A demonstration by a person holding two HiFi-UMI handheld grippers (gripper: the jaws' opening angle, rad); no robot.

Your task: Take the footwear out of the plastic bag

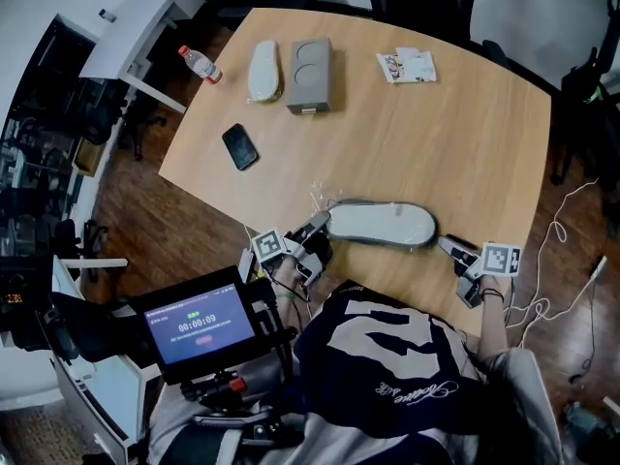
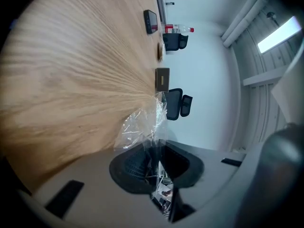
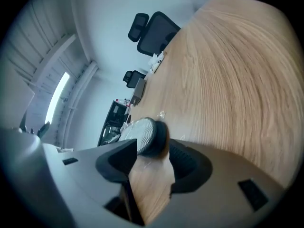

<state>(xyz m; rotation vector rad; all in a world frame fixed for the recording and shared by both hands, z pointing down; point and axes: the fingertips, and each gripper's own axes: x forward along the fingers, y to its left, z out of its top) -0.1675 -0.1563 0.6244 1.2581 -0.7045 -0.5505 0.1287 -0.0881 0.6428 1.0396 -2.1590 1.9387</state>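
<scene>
Tabletop (image 1: 436, 134): left claw (image 2: 159, 160) on bag (image 2: 140, 122), right claw (image 3: 147, 151) round shoe (image 1: 383, 223) end.

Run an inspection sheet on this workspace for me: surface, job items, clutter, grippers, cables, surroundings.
Surface: wooden table; no spill or damage seen.
Job's things: slipper lies sole-up near the front edge, apparently still in the clear plastic bag, whose loose end bunches at the slipper's left.
Clutter: water bottle, pale sole-shaped item, grey box and card packet at the far side; phone nearer, left.
Grippers: left gripper pinches the bag's film; right gripper is closed on the slipper's right end.
Cables: white cable on the floor, right of the table.
Surroundings: office chairs beyond the table; timer screen by the person.
</scene>
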